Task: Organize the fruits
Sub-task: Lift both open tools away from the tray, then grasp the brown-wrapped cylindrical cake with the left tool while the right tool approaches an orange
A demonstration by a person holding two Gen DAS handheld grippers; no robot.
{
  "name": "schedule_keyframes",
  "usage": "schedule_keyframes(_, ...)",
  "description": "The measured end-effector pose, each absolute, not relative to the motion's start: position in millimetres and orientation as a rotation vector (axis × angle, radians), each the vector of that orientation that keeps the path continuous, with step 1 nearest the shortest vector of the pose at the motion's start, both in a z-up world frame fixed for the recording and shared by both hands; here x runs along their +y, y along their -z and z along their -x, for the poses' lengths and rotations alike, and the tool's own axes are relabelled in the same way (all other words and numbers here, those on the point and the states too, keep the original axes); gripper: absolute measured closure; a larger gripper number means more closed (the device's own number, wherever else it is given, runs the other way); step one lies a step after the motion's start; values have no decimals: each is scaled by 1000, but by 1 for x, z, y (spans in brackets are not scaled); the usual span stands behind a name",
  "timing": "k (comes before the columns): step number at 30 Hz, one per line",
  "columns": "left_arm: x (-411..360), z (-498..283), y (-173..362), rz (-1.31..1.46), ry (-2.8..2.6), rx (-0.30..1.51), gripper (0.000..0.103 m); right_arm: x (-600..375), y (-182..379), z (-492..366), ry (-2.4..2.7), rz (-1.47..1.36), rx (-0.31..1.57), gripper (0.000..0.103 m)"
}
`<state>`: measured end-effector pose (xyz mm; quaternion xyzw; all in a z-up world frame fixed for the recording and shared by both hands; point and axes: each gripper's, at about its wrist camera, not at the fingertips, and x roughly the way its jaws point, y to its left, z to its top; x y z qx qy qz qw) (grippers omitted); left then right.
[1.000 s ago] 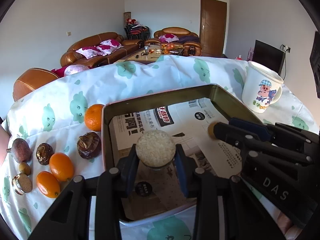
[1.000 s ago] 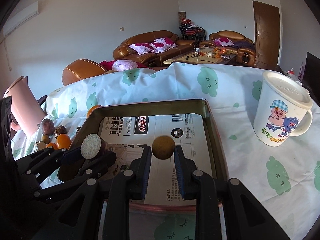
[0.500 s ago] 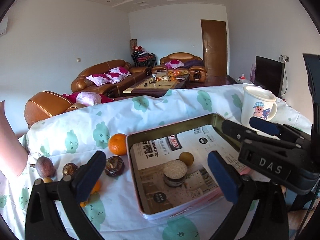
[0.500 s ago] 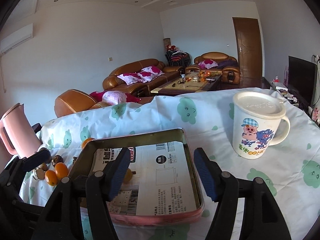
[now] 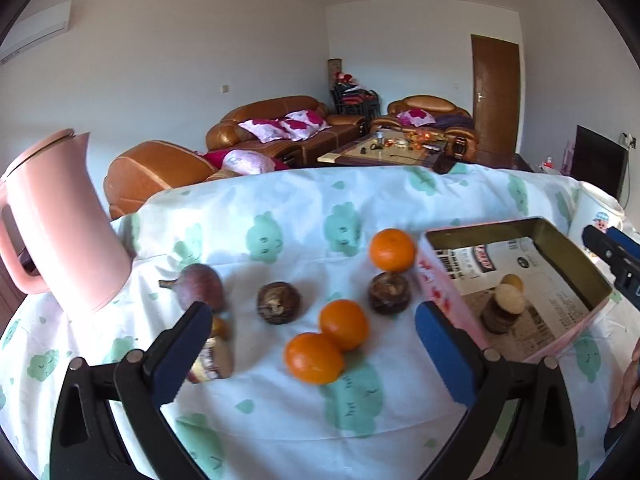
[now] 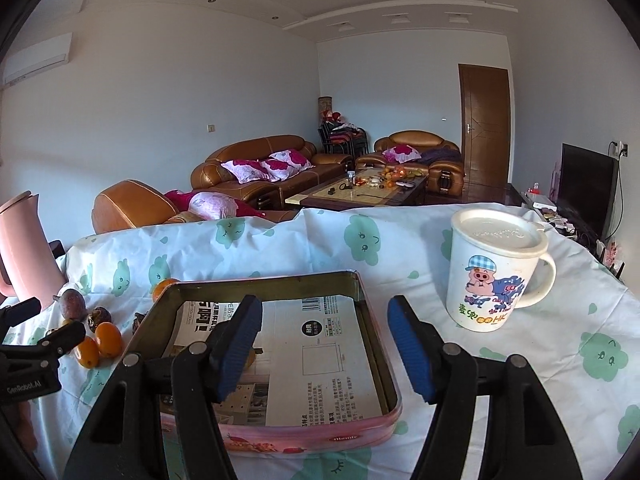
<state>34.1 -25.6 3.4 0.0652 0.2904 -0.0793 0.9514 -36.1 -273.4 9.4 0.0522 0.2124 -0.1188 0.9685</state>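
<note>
Left gripper (image 5: pixel 314 344): jaws spread wide, held above the cloth; two oranges (image 5: pixel 326 342) are framed in the gap.
Crowding at 12 o'clock: two dark fruits (image 5: pixel 278 303) and a third orange (image 5: pixel 392 249), with cloth between them.
Obstacle at 10 o'clock: pink kettle (image 5: pixel 60 224), upright, near the purple fruit (image 5: pixel 200 286).
Obstacle at 2 o'clock: tin tray (image 5: pixel 440 300) wall, just beside the right pad.
Right gripper (image 6: pixel 324 344): jaws wide over the tray's paper lining (image 6: pixel 320 360), bare at 12 o'clock.
Obstacle at 2 o'clock: lidded mug (image 6: pixel 494 268), apart from the tray.

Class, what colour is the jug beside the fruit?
Pink; the jug shows best in the left wrist view.
</note>
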Motion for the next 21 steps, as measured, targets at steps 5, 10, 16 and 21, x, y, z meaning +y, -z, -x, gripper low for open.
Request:
schedule_keyframes(5, 25, -55, 8, -59, 55, 682, 0, -254, -12, 41, 223, -72, 408, 36)
schedule_keyframes(10, 52, -70, 26, 2, 40, 786, 12, -222, -17, 48, 169, -51, 393, 36)
schedule_keyframes(16, 56, -73, 40, 26, 58, 862, 29, -170, -20, 50, 38, -59, 412, 36)
schedule_keyframes(21, 64, -76, 44, 58, 77, 888, 49, -121, -17, 41, -69, -25, 452, 36)
